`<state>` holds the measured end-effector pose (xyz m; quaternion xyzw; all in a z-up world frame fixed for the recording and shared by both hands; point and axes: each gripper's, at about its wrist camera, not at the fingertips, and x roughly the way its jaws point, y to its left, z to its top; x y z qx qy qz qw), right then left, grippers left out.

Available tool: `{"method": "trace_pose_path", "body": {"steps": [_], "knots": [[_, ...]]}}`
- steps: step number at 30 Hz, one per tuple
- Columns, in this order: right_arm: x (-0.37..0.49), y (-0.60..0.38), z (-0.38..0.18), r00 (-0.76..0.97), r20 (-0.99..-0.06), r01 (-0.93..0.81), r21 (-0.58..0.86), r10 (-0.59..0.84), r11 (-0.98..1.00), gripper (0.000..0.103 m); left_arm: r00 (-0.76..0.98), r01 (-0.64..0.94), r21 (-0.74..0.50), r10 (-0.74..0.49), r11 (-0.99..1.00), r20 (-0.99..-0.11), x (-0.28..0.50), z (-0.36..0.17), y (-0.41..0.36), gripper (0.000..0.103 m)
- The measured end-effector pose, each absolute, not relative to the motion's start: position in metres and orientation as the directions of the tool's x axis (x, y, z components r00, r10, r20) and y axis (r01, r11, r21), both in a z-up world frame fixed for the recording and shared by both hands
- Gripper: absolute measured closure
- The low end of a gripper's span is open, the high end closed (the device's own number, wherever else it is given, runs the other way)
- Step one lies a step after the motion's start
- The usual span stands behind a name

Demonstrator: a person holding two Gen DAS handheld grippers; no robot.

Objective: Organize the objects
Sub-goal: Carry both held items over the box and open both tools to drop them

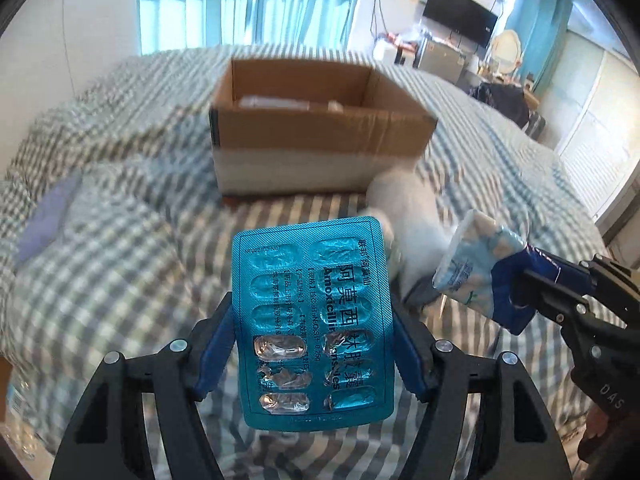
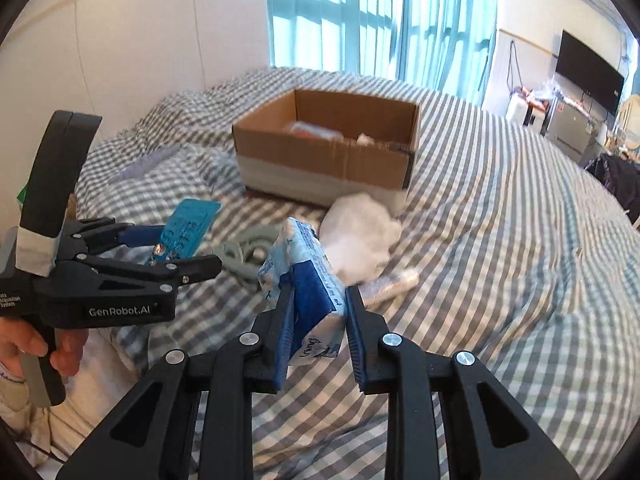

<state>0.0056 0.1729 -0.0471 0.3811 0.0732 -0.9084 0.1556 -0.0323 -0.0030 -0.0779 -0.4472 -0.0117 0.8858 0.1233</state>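
Observation:
My left gripper is shut on a teal amoxicillin blister pack, held upright above the bed; it also shows in the right wrist view. My right gripper is shut on a blue and white tissue packet, also seen at the right of the left wrist view. An open cardboard box sits on the striped bed ahead, with some items inside. Both grippers are short of the box.
A white crumpled wad lies in front of the box. A grey cable or strap and a small wrapped packet lie on the checked bedcover. A TV and clutter stand at the far right.

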Motion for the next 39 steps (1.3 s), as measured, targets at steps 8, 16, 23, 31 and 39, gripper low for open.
{"method": "trace_pose_path", "body": {"steps": [8, 16, 23, 31, 39], "knots": [[-0.027, 0.182, -0.007, -0.733, -0.650, 0.307, -0.052, -0.201, -0.950, 0.079, -0.654, -0.227, -0.101, 0.229, -0.969, -0.721, -0.063, -0.035, 0.009, 0.031], [-0.076, 0.180, 0.033, -0.790, -0.579, 0.303, -0.083, -0.201, -0.949, 0.079, -0.729, -0.249, -0.067, 0.232, -0.966, -0.644, -0.106, 0.007, 0.025, 0.031], [-0.126, 0.174, 0.054, -0.815, -0.543, 0.303, -0.102, -0.202, -0.947, 0.079, -0.766, -0.229, -0.048, 0.210, -0.972, -0.607, -0.152, 0.028, 0.026, 0.031], [-0.202, 0.166, 0.042, -0.802, -0.564, 0.297, -0.090, -0.197, -0.951, 0.079, -0.773, -0.192, -0.023, 0.166, -0.981, -0.612, -0.207, 0.026, 0.021, 0.031], [-0.266, 0.163, -0.005, -0.754, -0.633, 0.270, -0.054, -0.176, -0.961, 0.079, -0.734, -0.165, 0.017, 0.111, -0.986, -0.670, -0.252, -0.019, 0.018, 0.031]]}}
